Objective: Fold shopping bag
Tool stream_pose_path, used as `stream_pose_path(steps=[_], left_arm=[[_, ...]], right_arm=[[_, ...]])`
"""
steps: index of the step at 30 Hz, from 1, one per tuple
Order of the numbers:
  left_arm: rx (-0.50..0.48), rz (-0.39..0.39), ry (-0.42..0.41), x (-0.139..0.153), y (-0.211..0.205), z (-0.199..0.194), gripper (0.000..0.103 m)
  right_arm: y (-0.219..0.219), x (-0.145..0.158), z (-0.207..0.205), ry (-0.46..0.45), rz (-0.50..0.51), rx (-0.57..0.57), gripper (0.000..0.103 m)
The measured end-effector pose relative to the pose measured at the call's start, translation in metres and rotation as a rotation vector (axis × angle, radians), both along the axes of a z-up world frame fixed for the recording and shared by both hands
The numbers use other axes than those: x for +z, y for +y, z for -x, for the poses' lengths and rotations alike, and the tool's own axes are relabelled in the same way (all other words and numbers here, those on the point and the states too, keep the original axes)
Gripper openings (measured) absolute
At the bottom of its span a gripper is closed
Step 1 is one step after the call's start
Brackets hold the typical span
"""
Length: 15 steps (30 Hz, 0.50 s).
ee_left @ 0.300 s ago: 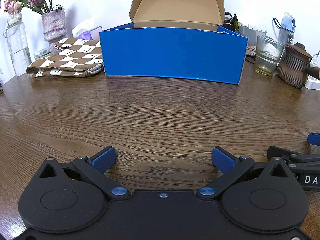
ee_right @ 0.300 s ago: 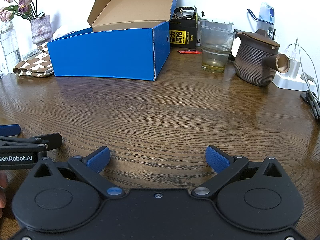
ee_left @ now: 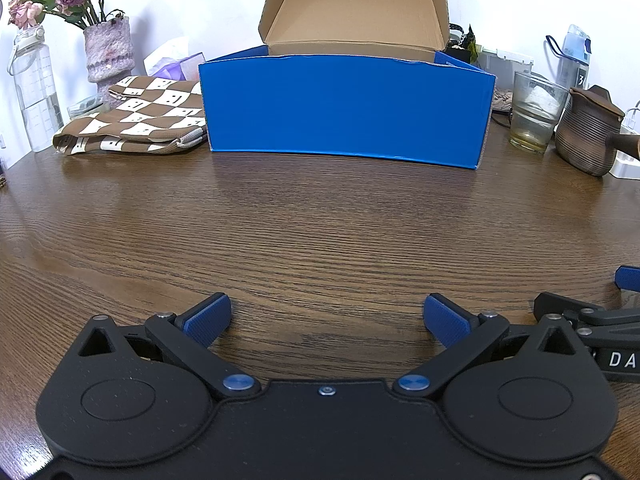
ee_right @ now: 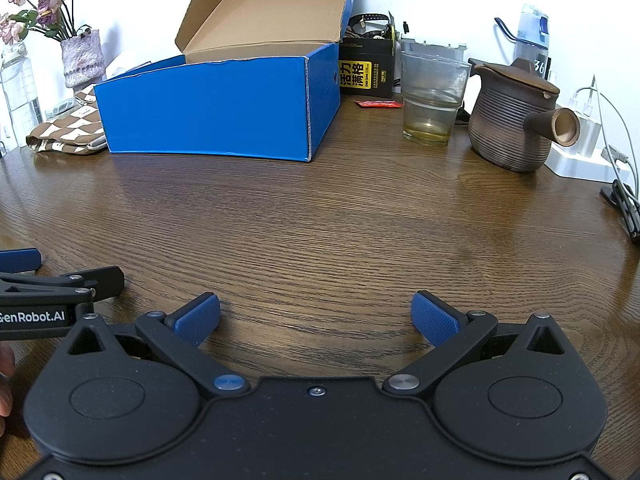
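The shopping bag (ee_left: 136, 120) is a brown and white checked cloth bag, lying folded flat at the far left of the wooden table, against the left end of a blue box. In the right wrist view the shopping bag (ee_right: 66, 134) shows partly behind that box. My left gripper (ee_left: 327, 316) hangs open over bare wood near the table's front, far from the bag, with nothing between its blue pads. My right gripper (ee_right: 316, 314) is open as well, beside the left one and empty. Each gripper's side shows at the edge of the other's view.
An open blue cardboard box (ee_left: 344, 108) with its lid up stands at the back centre. A vase of dried flowers (ee_left: 108, 52) and a water bottle (ee_left: 34, 88) stand at back left. A glass (ee_right: 432, 100), brown teapot (ee_right: 516, 116), power strip (ee_right: 580, 156) and cables sit at right.
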<state>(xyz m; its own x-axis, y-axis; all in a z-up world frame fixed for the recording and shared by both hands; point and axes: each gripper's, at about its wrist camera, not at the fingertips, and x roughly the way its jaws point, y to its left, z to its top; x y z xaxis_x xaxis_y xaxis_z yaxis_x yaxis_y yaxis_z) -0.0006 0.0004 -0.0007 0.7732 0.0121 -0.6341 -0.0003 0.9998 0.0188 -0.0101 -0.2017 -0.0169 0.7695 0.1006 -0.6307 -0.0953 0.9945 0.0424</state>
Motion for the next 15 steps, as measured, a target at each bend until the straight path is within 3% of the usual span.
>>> stream_pose_path(steps=[15], left_arm=[[0.000, 0.000, 0.000, -0.0006, -0.0011, 0.0002, 0.103]], right_arm=[[-0.0001, -0.0003, -0.0001, 0.000, 0.000, 0.000, 0.103]])
